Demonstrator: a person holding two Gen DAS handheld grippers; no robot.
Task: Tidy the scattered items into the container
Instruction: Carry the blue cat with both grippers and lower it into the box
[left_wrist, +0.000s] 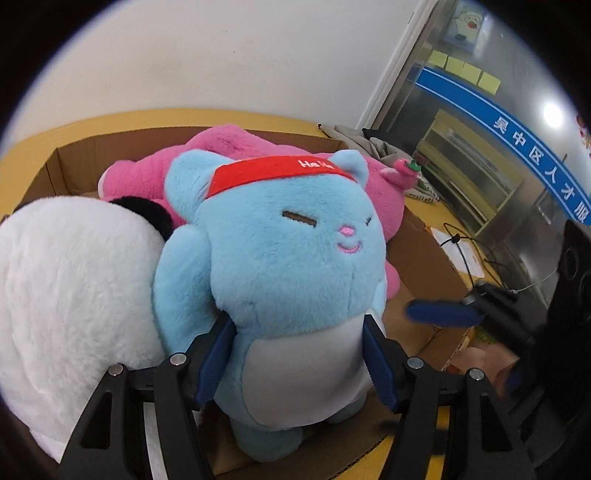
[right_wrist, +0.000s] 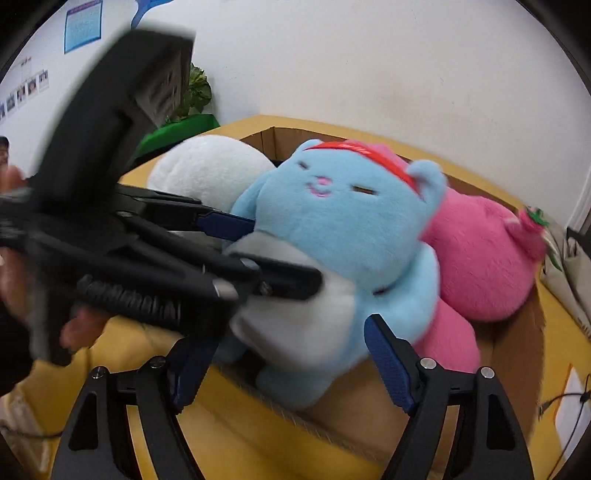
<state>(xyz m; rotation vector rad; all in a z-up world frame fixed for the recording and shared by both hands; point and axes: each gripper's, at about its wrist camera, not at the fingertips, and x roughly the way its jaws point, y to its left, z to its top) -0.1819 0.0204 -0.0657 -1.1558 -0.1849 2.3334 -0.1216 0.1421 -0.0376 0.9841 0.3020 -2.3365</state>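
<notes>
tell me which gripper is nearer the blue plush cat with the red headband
Left. The left gripper has its fingers on both sides of the blue plush cat, against its white belly. The right gripper is open just below the cat, not gripping it.

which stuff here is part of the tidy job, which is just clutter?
Job:
- blue plush cat, squeezed by left tool
- pink plush, in the box
- white plush
- cardboard box
- right tool, open

Lying about:
- cables
- paper
- potted plant
- sticky notes
</notes>
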